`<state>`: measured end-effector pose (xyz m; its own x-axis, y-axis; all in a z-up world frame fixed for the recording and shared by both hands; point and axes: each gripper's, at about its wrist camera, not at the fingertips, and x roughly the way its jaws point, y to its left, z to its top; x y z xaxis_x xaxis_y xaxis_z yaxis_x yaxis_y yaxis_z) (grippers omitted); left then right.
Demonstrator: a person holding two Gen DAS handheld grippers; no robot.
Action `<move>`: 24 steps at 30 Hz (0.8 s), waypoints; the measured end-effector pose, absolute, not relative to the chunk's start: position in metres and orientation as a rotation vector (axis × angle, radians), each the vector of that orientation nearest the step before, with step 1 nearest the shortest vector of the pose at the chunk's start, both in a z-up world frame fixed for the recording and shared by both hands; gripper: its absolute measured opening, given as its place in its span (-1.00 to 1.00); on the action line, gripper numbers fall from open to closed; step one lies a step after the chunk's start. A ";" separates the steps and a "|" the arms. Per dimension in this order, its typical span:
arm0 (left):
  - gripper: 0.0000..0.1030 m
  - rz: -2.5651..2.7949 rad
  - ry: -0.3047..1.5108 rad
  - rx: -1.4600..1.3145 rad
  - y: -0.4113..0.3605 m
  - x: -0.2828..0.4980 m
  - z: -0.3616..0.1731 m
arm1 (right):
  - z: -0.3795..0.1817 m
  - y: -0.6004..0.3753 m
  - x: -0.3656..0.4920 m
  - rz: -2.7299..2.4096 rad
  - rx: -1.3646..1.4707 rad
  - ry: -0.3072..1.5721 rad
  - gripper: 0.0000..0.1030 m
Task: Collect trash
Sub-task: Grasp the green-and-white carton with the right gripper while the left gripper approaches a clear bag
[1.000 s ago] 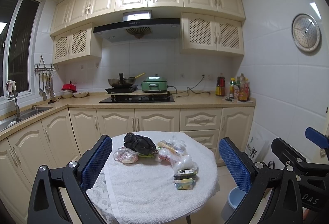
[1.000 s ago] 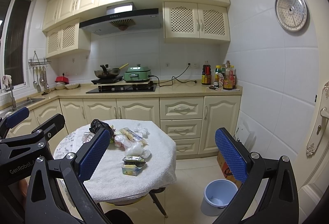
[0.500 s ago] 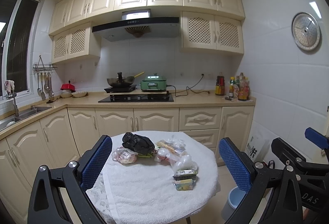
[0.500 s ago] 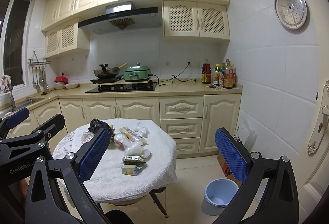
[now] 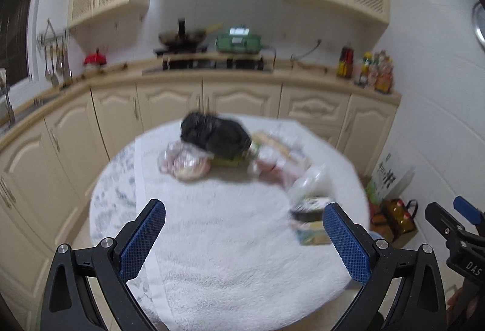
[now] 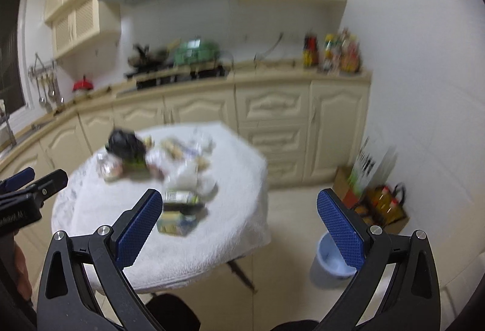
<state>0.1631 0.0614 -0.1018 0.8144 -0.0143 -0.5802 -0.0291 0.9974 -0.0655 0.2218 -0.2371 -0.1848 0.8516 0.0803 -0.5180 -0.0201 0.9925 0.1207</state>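
Trash lies in a loose pile on a round table covered with a white towel: a black bag, a clear bag with pinkish contents, white plastic wrap and small flat packets near the right edge. My left gripper hangs open over the near part of the table, empty. My right gripper is open and empty too, above the table's right edge, with the packets just beyond its left finger. A pale blue bin stands on the floor behind the right finger. Both views are blurred.
Cream cabinets and a counter run behind the table, with a stove, a wok and a green appliance. Bottles stand at the counter's right end. A box and a bag of bottles sit on the floor by the right wall.
Both grippers have moved forward and tilted down toward the table, which now looks larger and nearer. Both views have become blurred. Both stay open and empty.
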 end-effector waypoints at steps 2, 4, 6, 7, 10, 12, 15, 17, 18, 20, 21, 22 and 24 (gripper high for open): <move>0.99 0.021 0.674 -0.084 0.067 0.182 -0.113 | -0.207 -0.231 0.241 0.086 0.110 0.600 1.00; 0.99 0.040 0.723 -0.084 0.070 0.202 -0.125 | -0.225 -0.221 0.260 0.114 0.100 0.650 1.00; 0.99 0.054 0.748 -0.082 0.074 0.216 -0.127 | -0.239 -0.208 0.275 0.147 0.085 0.686 1.00; 0.99 0.063 0.760 -0.081 0.074 0.225 -0.130 | -0.247 -0.201 0.283 0.160 0.073 0.702 1.00; 0.99 0.069 0.776 -0.073 0.075 0.244 -0.137 | -0.262 -0.186 0.305 0.189 0.055 0.729 1.00; 0.99 0.076 0.776 -0.061 0.075 0.253 -0.143 | -0.268 -0.181 0.319 0.195 0.048 0.740 1.00; 0.99 0.098 0.770 -0.044 0.075 0.263 -0.152 | -0.278 -0.167 0.342 0.225 0.016 0.801 1.00; 0.99 0.106 0.771 -0.046 0.076 0.267 -0.156 | -0.287 -0.156 0.355 0.238 0.009 0.840 1.00; 0.99 0.107 0.771 -0.047 0.077 0.266 -0.157 | -0.290 -0.152 0.359 0.243 0.011 0.856 1.00; 0.98 0.114 0.772 -0.045 0.079 0.271 -0.159 | -0.298 -0.144 0.369 0.252 0.015 0.885 1.00; 0.98 0.116 0.773 -0.043 0.079 0.274 -0.159 | -0.300 -0.141 0.372 0.246 0.013 0.890 1.00; 0.98 0.116 0.774 -0.040 0.079 0.273 -0.160 | -0.303 -0.141 0.375 0.239 0.016 0.895 1.00; 0.98 0.111 0.775 -0.030 0.077 0.275 -0.160 | -0.304 -0.147 0.380 0.261 0.061 0.886 0.97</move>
